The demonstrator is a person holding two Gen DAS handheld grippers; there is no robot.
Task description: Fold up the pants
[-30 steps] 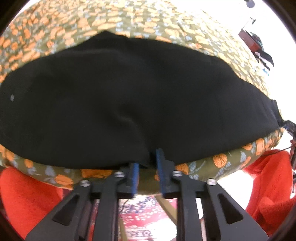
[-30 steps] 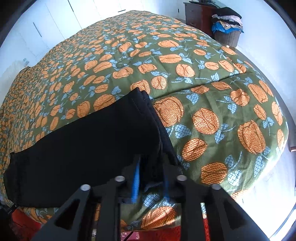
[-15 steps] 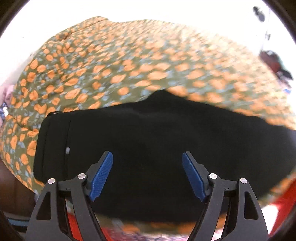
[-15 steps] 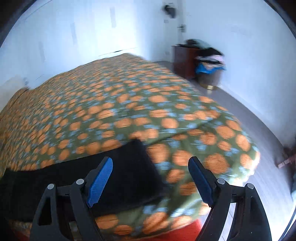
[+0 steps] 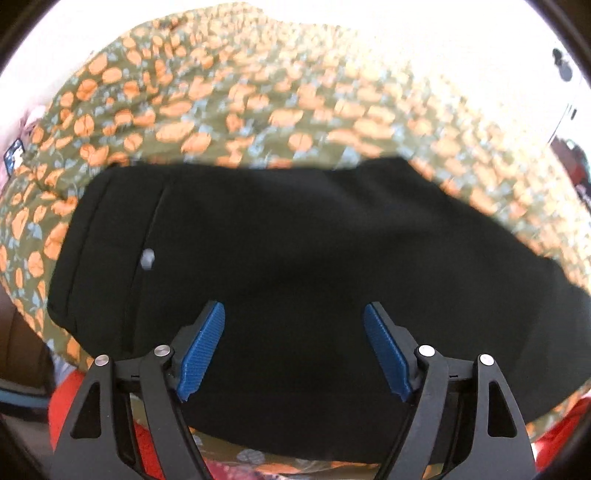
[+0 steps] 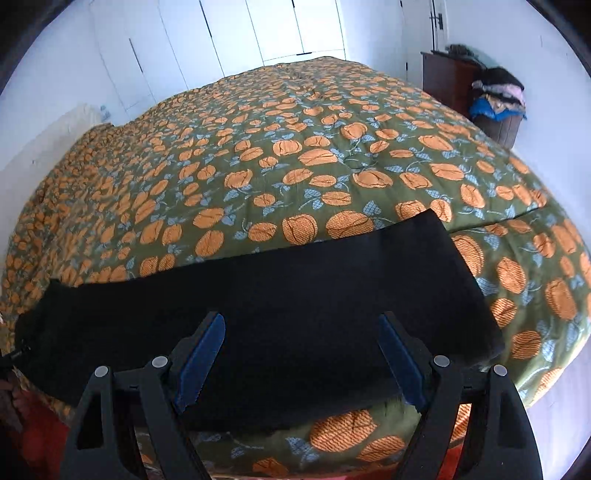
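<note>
The bed (image 6: 332, 155) carries the black pants (image 6: 280, 295) along its near edge, laid flat as one long strip, apparently legs stacked. Remaining, by judgement: the crosswise folds. Left claw (image 5: 294, 349) and right claw (image 6: 301, 356) hover spread, holding nothing

**Two wrist views over the pants**

From the left wrist we look down, close above the waistband end of the black pants (image 5: 295, 258) lying on the bed (image 5: 258, 92). From the right wrist we face across the pants (image 6: 277, 314) toward the far wardrobe doors (image 6: 280, 29). Both views share the pants and the bedspread around them.
</note>
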